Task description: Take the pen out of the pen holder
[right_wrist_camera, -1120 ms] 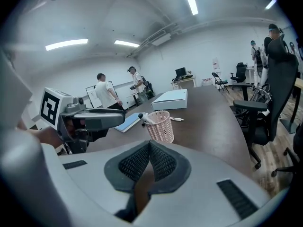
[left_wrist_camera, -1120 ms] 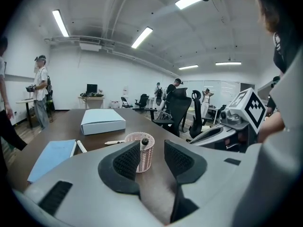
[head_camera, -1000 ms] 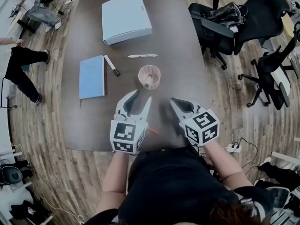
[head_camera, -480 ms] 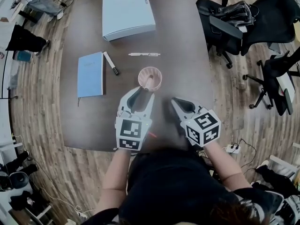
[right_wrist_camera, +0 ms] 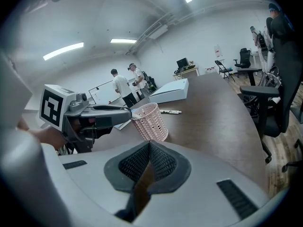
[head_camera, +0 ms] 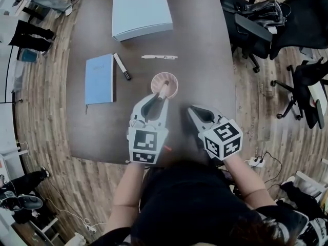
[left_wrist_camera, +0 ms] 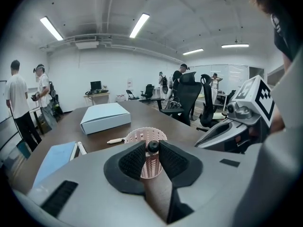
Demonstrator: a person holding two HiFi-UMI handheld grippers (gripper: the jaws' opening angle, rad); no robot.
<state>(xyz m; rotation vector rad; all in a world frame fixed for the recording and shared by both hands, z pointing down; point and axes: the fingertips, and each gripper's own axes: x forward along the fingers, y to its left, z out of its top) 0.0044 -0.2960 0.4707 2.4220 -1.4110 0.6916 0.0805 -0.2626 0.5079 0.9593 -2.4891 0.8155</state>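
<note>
Left gripper (head_camera: 159, 99): its jaws have just been closing, and the pads now press on the dark top end of the pen (left_wrist_camera: 152, 147).
Right gripper (right_wrist_camera: 149, 144): jaws together with nothing between them; it is just beside the left gripper, short of the holder.
Pen holder (right_wrist_camera: 151, 123): a pink lattice cup, upright on the brown surface (head_camera: 205, 60) right at the left gripper's tips. The pen leans inside it.
Pen: round dark top; the barrel's colour is hard to tell, and its lower part is hidden behind the lattice.
Beyond the holder: a white pen (head_camera: 160, 57) lies flat, with a black-tipped marker (head_camera: 122, 67) and a blue notebook (head_camera: 99, 79) off to the left.
Farthest: a pale closed box (head_camera: 142, 11), contents unseen.
</note>
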